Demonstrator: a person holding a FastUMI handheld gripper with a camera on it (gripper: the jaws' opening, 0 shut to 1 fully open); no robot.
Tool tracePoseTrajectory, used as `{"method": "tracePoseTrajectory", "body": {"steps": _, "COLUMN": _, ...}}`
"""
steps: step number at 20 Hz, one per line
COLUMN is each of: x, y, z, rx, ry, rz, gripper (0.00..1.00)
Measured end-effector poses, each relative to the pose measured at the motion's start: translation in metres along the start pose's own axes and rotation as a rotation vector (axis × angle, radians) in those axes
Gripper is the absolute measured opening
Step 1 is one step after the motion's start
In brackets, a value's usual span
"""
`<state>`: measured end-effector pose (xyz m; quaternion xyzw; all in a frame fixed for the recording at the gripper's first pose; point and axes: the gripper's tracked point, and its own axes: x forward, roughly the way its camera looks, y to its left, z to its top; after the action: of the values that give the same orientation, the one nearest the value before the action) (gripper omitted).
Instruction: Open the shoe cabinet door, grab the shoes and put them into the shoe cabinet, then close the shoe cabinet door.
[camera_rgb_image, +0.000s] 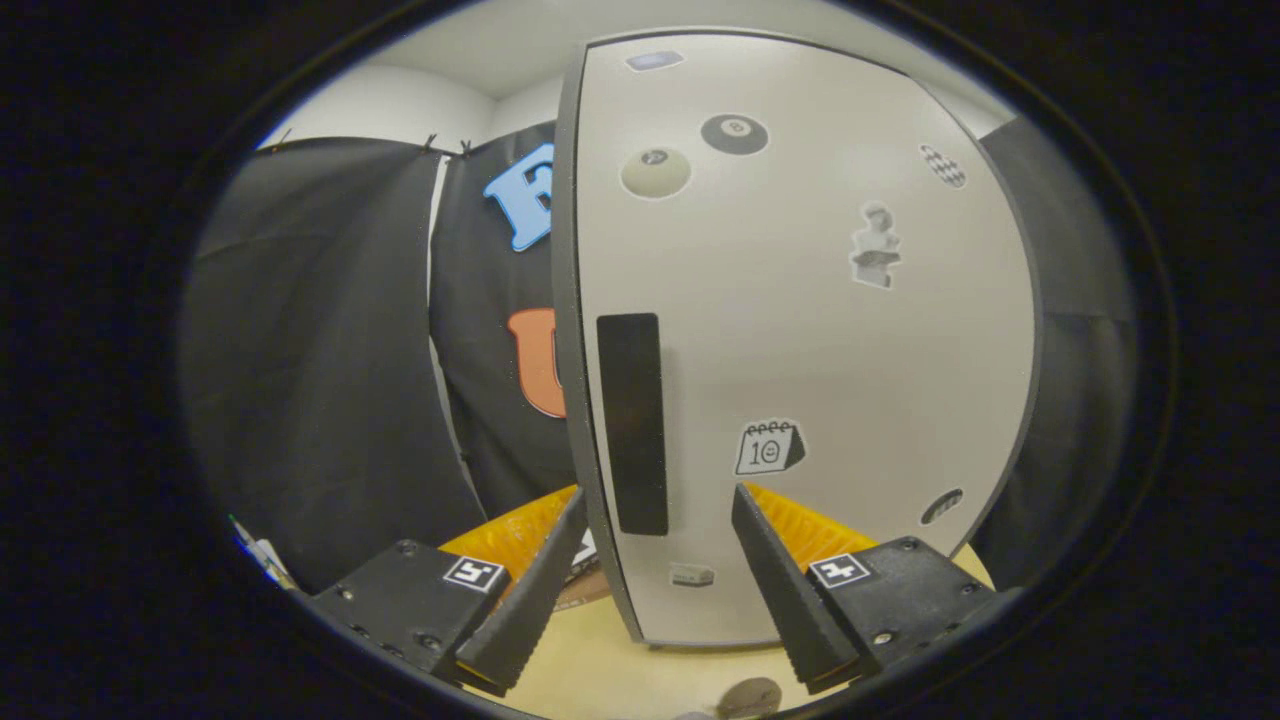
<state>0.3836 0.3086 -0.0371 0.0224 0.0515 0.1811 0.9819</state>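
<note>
My claw (655, 510) is released, its fingers spread around the door's left edge. The black handle (632, 424) of the shoe cabinet door (820, 330) stands between them.

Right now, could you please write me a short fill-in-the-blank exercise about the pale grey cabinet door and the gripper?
1. The gripper has its fingers ___, straddling the door's edge.
2. The tall black handle strip lies ___ the two fingers, just ahead.
3. The pale grey cabinet door carries a black ___-ball sticker near its top.

Missing: open; between; eight
</note>
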Motion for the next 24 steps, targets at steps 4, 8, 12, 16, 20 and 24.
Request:
{"method": "tracePoseTrajectory", "body": {"steps": 4, "x": 0.026, "y": 0.003, "z": 0.007, "rx": 0.008, "ry": -0.005, "rz": -0.004, "gripper": 0.91}}
{"method": "tracePoseTrajectory", "body": {"steps": 8, "x": 0.03, "y": 0.006, "z": 0.012, "rx": 0.007, "ry": -0.018, "rz": -0.02, "gripper": 0.84}}
{"method": "tracePoseTrajectory", "body": {"steps": 12, "x": 0.035, "y": 0.008, "z": 0.005, "rx": 0.028, "ry": 0.006, "rz": -0.014, "gripper": 0.56}}
{"method": "tracePoseTrajectory", "body": {"steps": 16, "x": 0.03, "y": 0.006, "z": 0.006, "rx": 0.019, "ry": 0.027, "rz": -0.022, "gripper": 0.4}}
{"method": "tracePoseTrajectory", "body": {"steps": 20, "x": 0.027, "y": 0.005, "z": 0.004, "rx": 0.003, "ry": 0.039, "rz": 0.023, "gripper": 0.33}}
{"method": "tracePoseTrajectory", "body": {"steps": 24, "x": 0.016, "y": 0.006, "z": 0.001, "rx": -0.006, "ry": 0.03, "rz": 0.064, "gripper": 0.3}}
